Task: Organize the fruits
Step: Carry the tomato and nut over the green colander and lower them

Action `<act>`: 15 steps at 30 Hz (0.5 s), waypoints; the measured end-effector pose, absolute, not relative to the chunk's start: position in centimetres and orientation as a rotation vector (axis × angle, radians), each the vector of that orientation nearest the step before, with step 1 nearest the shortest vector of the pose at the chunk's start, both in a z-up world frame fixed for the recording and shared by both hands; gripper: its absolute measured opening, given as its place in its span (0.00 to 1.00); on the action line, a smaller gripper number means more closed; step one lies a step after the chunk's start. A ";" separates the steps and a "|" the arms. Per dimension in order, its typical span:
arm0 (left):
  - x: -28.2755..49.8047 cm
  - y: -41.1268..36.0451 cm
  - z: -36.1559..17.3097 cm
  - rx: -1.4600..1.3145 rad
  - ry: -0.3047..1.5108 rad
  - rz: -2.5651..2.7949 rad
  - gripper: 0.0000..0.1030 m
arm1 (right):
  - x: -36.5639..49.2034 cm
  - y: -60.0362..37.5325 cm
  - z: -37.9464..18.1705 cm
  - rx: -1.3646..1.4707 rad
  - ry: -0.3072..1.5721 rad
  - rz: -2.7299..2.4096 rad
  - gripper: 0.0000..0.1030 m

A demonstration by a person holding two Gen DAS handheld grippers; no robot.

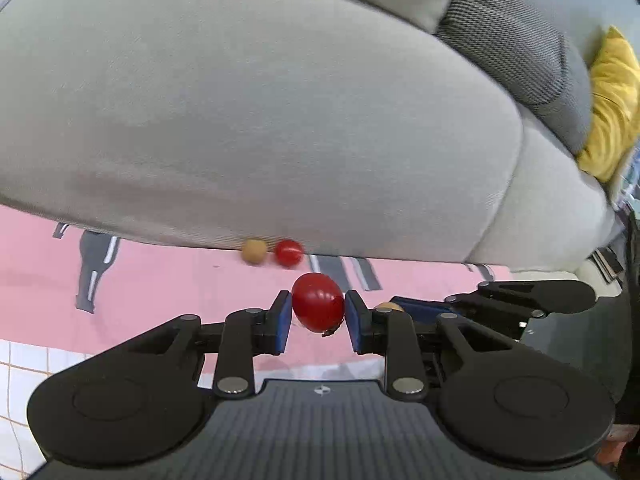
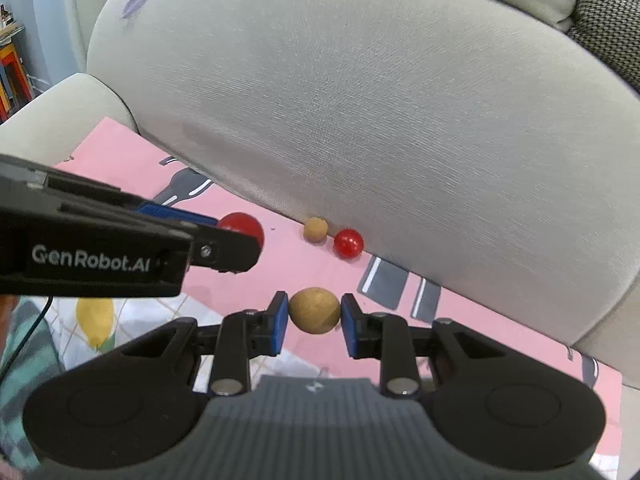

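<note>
Red and tan fruits are sorted here two at a time, one per tool. Left gripper (image 1: 318,312) pinches a red cherry tomato (image 1: 318,302) across its middle between blue pads (image 1: 283,322), the stem end pointing down and clear of the pads, so the smooth skin bears evenly. Right gripper (image 2: 314,316) pinches a tan round fruit (image 2: 315,310) the same way, at its widest part, which likely keeps it from squirting out. Both fruits hang above the pink mat (image 2: 280,272), not touching it. Two more fruits, a small tan one (image 2: 315,230) and a small red one (image 2: 348,243), rest on the mat just beside each other against the grey sofa cushion (image 2: 360,100), probably having rolled there; they remain to be collected.
</note>
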State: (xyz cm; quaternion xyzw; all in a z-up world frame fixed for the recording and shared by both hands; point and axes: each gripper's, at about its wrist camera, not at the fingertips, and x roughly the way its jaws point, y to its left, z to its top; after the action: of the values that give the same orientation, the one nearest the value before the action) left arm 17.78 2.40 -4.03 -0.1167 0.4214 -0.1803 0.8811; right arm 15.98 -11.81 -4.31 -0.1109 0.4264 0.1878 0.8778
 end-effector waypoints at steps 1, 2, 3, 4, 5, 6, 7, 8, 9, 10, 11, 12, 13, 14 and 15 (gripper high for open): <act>17.3 2.0 -3.7 -0.235 0.875 -0.388 0.31 | 15.5 -12.0 -4.2 -0.230 0.888 0.389 0.24; 17.0 1.4 -3.7 -0.225 0.873 -0.398 0.31 | 15.0 -12.3 -4.1 -0.229 0.886 0.385 0.24; 16.7 1.1 -3.5 -0.214 0.872 -0.409 0.31 | 14.6 -12.5 -4.0 -0.227 0.885 0.382 0.24; 16.3 0.7 -3.3 -0.205 0.871 -0.418 0.31 | 14.1 -12.8 -3.9 -0.224 0.885 0.378 0.24; 16.0 0.3 -3.2 -0.196 0.871 -0.428 0.31 | 13.7 -13.1 -3.8 -0.220 0.885 0.373 0.24; 15.8 0.0 -3.3 -0.191 0.872 -0.435 0.31 | 13.2 -13.4 -3.8 -0.216 0.884 0.368 0.24; 15.4 -0.3 -3.2 -0.189 0.874 -0.443 0.31 | 12.8 -13.8 -3.7 -0.211 0.883 0.364 0.24; 15.1 -0.6 -3.1 -0.188 0.876 -0.451 0.31 | 12.3 -14.1 -3.6 -0.208 0.883 0.360 0.24; 14.7 -0.9 -3.0 -0.188 0.877 -0.459 0.31 | 11.8 -14.5 -3.6 -0.205 0.882 0.354 0.24; 14.4 -1.2 -3.0 -0.189 0.879 -0.466 0.31 | 11.4 -14.9 -3.6 -0.202 0.882 0.349 0.24; 14.2 -1.5 -2.9 -0.188 0.880 -0.473 0.31 | 10.9 -15.3 -3.5 -0.198 0.882 0.343 0.24; 14.0 -1.8 -2.8 -0.187 0.881 -0.481 0.31 | 10.5 -15.6 -3.5 -0.194 0.881 0.337 0.24; 13.7 -2.1 -2.7 -0.187 0.882 -0.488 0.31 | 10.0 -16.0 -3.5 -0.189 0.882 0.330 0.24; 13.6 -2.3 -2.7 -0.190 0.882 -0.496 0.31 | 9.6 -16.5 -3.5 -0.185 0.882 0.323 0.24; 13.3 -2.5 -2.6 -0.195 0.883 -0.508 0.31 | 9.2 -17.0 -3.4 -0.180 0.882 0.314 0.24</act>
State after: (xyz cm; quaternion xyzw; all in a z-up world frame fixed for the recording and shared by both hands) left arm 13.33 -2.55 -2.55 -0.0932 0.4221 -0.2425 0.8685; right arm 9.18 -16.96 -3.43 -0.0864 0.4245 0.1511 0.8886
